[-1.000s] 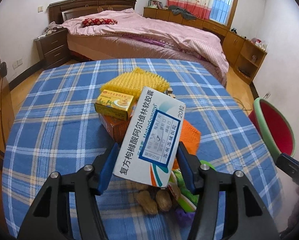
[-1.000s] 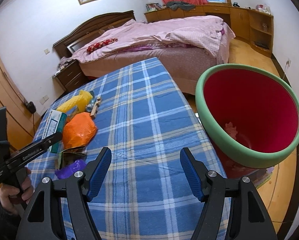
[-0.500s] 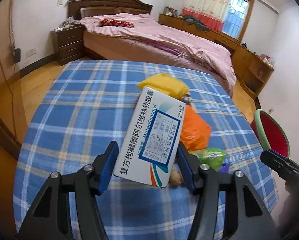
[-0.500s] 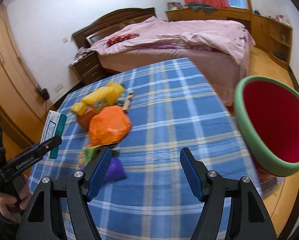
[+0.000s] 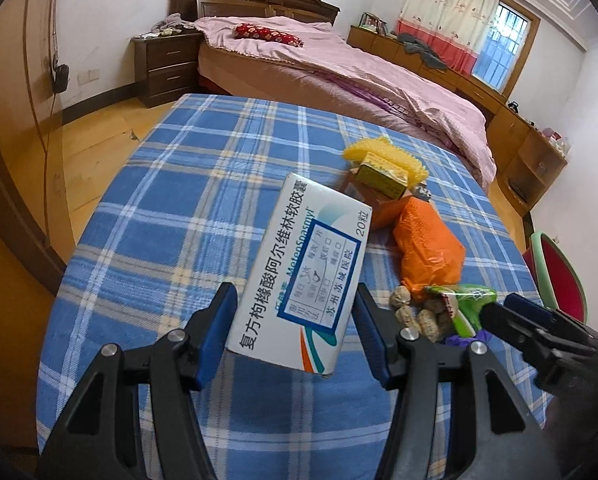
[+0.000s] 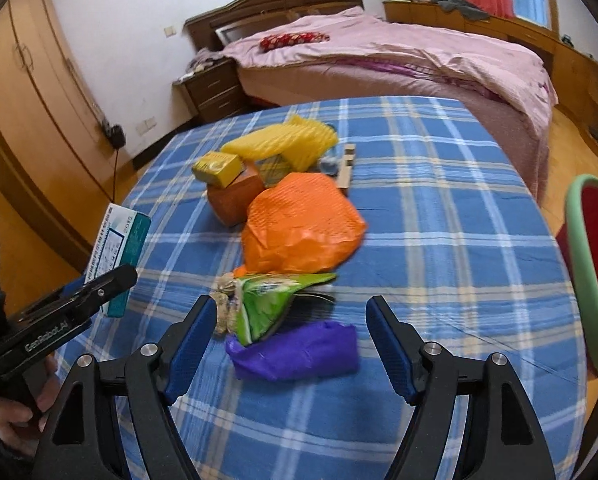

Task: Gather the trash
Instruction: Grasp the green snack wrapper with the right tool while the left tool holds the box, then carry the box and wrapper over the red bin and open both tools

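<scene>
My left gripper (image 5: 293, 334) is shut on a white medicine box (image 5: 303, 272) with blue Chinese print, held above the table's near left part; the box also shows in the right wrist view (image 6: 117, 248). My right gripper (image 6: 289, 344) is open and empty, its jaws on either side of a purple wrapper (image 6: 295, 350) and a green snack bag (image 6: 267, 300). An orange bag (image 6: 299, 228), peanuts (image 5: 415, 316), a yellow foam net (image 6: 283, 146), a yellow box (image 6: 217, 167) and an orange box (image 6: 235, 198) lie in a pile on the table.
The blue plaid table (image 6: 439, 208) holds the pile. A red bin with a green rim (image 6: 591, 280) stands off the table's right edge. A bed (image 6: 399, 56), a nightstand (image 6: 211, 88) and a wardrobe (image 6: 31, 100) lie beyond.
My left gripper has pulled back and left with the medicine box. My right gripper has swung left from the red bin to over the purple wrapper and green bag.
</scene>
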Tool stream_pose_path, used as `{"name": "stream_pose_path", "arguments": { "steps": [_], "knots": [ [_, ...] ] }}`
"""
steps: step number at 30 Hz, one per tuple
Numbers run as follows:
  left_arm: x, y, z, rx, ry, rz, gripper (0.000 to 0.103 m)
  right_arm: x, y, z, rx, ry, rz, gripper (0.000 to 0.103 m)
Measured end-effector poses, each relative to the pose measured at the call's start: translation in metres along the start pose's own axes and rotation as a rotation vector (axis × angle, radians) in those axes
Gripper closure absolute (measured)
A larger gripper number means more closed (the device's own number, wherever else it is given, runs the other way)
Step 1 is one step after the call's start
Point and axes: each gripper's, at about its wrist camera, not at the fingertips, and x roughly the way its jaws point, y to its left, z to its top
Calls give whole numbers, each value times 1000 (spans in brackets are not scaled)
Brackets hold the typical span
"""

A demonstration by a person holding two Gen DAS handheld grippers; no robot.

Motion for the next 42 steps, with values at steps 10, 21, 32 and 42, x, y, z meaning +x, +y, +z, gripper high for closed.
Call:
{"name": "stream_pose_path", "arguments": {
  "steps": [10, 21, 32, 42],
  "knots": [
    [3, 7, -4, -16, 9, -7, 44, 35, 13, 7, -14, 45, -65, 25],
    [4, 9, -6, -22, 13, -14, 44, 40, 16, 6, -29, 45, -91, 33],
    [-3, 1, -4, -12, 1, -31, 44, 7, 6, 10, 12, -41, -52, 33],
    [-17, -16, 4, 12, -17, -75, 44, -44, -13, 15, 57, -147, -35, 33]
  ]
}}
